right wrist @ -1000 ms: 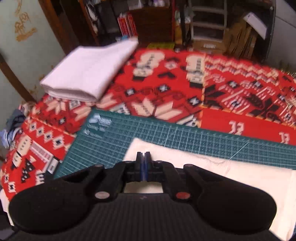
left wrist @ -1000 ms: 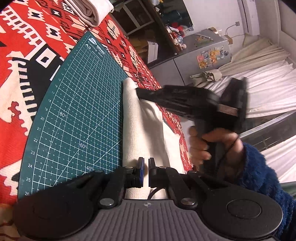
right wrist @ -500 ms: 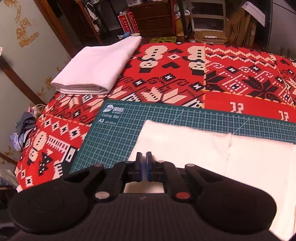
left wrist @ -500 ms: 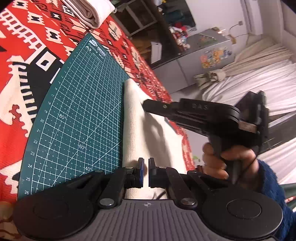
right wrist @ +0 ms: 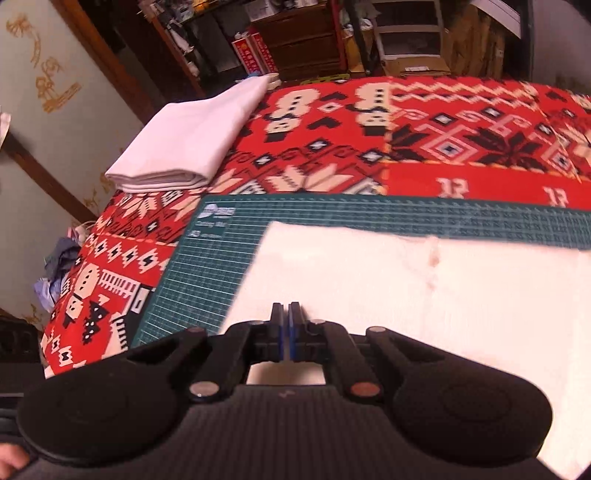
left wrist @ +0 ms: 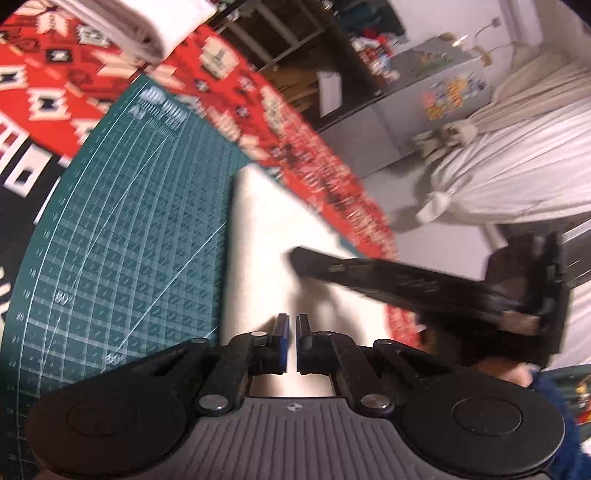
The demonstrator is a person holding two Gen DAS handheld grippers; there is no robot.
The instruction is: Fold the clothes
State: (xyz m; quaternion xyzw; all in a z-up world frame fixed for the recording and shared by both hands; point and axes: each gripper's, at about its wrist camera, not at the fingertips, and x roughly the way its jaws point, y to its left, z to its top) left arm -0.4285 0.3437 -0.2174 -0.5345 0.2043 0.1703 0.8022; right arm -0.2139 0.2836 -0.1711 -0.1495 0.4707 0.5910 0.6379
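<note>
A cream cloth point(left wrist: 258, 240) lies folded flat on the green cutting mat point(left wrist: 129, 221), its long edge running along the mat's grid. My left gripper point(left wrist: 290, 332) hovers over the cloth's near end, fingers almost together with nothing between them. In the left wrist view my right gripper point(left wrist: 295, 254) reaches in from the right, its tip low over the cloth's middle. In the right wrist view that right gripper point(right wrist: 287, 314) is shut and empty above the cloth point(right wrist: 406, 288), near its left edge on the mat point(right wrist: 207, 280).
A folded white stack point(right wrist: 192, 140) sits on the red patterned tablecloth point(right wrist: 443, 147) beyond the mat's corner and also shows as the stack point(left wrist: 147, 22) in the left wrist view. A hand point(left wrist: 498, 369) in a blue sleeve holds the right gripper. Shelves and curtains stand behind.
The right gripper has moved down and toward the near end of the cloth. The left view has tilted and blurred. Both grippers stay shut and the cloth lies as before.
</note>
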